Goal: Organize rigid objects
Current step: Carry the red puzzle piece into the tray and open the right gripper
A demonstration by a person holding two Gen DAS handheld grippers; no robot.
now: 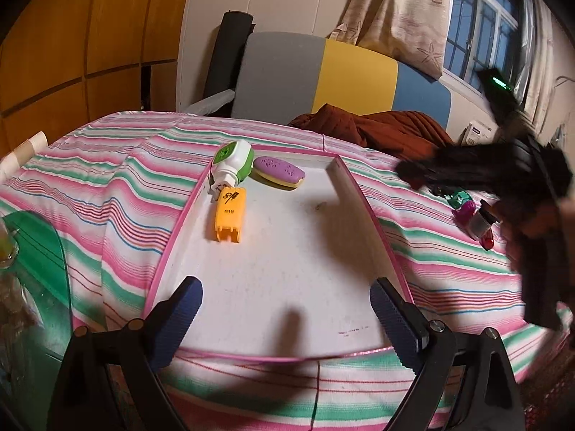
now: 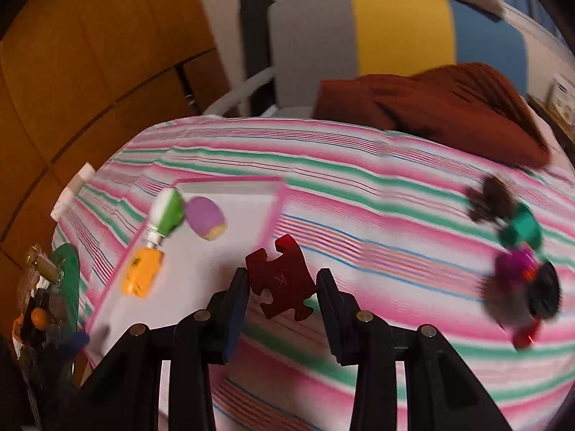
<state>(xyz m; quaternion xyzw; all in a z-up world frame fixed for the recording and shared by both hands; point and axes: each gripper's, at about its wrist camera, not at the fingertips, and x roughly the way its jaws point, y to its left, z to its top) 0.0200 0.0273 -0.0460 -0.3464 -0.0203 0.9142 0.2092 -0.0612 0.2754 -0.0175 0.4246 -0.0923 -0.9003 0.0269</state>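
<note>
A white tray with a pink rim [image 1: 363,197] [image 2: 276,201] lies on the striped bedspread. In its far left corner lie a green-and-white plug-in device [image 1: 233,163] [image 2: 167,213], a purple oval piece [image 1: 279,171] [image 2: 205,218] and a yellow block [image 1: 229,215] [image 2: 142,274]. My left gripper [image 1: 285,309] hovers open over the tray's near end, nothing between its blue pads. My right gripper [image 2: 282,287] is shut on a dark red puzzle-shaped piece [image 2: 282,280], just right of the tray; it appears blurred at the right in the left wrist view [image 1: 424,174].
A cluster of small objects in teal, magenta, black and red [image 2: 521,262] [image 1: 470,215] lies on the bedspread to the right. A brown garment [image 2: 449,107] lies at the far edge. A glass side table with small items [image 2: 46,287] stands to the left.
</note>
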